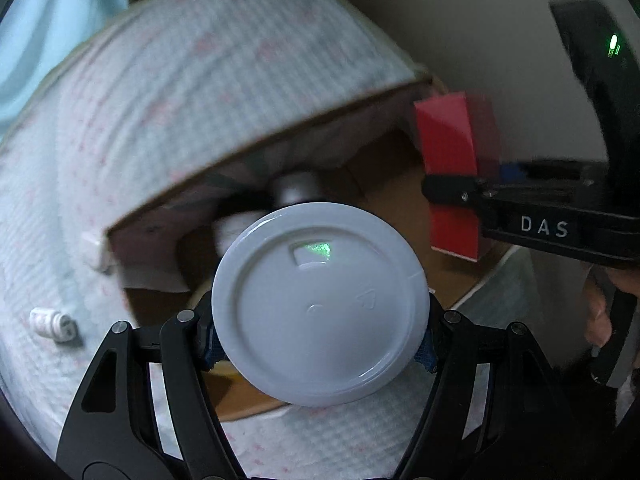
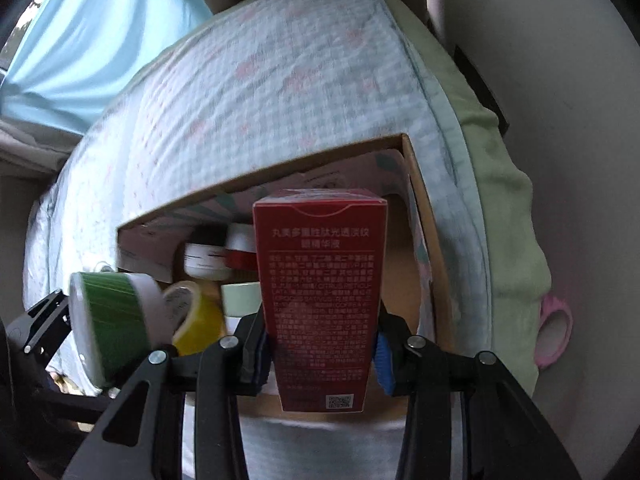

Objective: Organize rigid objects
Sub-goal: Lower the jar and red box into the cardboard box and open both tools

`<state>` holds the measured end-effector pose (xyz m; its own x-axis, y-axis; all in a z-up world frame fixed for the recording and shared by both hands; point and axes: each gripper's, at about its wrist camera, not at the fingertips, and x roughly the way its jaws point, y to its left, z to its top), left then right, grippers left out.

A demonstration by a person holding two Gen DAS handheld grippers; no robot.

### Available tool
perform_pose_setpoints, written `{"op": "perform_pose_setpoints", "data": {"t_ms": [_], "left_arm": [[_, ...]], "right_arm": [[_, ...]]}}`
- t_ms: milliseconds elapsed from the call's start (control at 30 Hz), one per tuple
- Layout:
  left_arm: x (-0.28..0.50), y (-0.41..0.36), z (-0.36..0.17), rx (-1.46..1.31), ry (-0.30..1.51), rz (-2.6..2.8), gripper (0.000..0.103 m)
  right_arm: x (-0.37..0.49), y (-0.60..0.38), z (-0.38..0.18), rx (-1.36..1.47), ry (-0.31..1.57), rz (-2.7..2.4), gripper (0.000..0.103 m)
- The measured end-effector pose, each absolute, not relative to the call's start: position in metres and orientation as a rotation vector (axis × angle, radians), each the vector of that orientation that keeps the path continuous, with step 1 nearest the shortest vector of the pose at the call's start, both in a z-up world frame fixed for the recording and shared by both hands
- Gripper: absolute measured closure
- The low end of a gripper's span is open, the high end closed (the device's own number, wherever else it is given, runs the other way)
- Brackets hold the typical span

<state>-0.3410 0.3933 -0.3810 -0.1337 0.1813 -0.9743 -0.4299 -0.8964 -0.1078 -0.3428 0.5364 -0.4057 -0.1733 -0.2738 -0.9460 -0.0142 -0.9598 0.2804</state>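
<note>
Right gripper [image 2: 322, 354] pinches my red box [image 2: 320, 300] over the cardboard box [image 2: 424, 216] on the bed [image 2: 280, 80]. Only this view shows the green side of the tub [image 2: 112, 316]; my left gripper [image 1: 320, 336] squeezes its white lid [image 1: 320, 304].

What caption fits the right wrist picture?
Right claw holds a red box above the open cardboard box on the bed.

Hidden and unclear regions at the cardboard box [image 2: 424, 216]

Your white lid [image 1: 320, 304] hides its container's body; the red carton [image 2: 322, 300] screens the box interior behind, and the jars [image 2: 208, 260] there are blurred, labels unreadable.
</note>
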Motion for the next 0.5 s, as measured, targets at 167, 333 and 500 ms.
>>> {"op": "perform_pose_setpoints", "data": {"t_ms": [167, 333, 500], "left_arm": [[-0.339, 0.409, -0.41, -1.775, 0.353, 2.037, 0.036], [-0.336, 0.415, -0.419, -1.782, 0.401, 2.023, 0.035], [-0.328, 0.418, -0.412, -1.735, 0.415, 2.041, 0.0]], "right_arm": [[-0.34, 0.536, -0.425, 1.892, -0.27, -2.255, 0.065], [-0.34, 0.53, -0.426, 1.827, -0.216, -2.257, 0.065], [-0.343, 0.53, -0.42, 1.743, -0.228, -2.265, 0.026]]}}
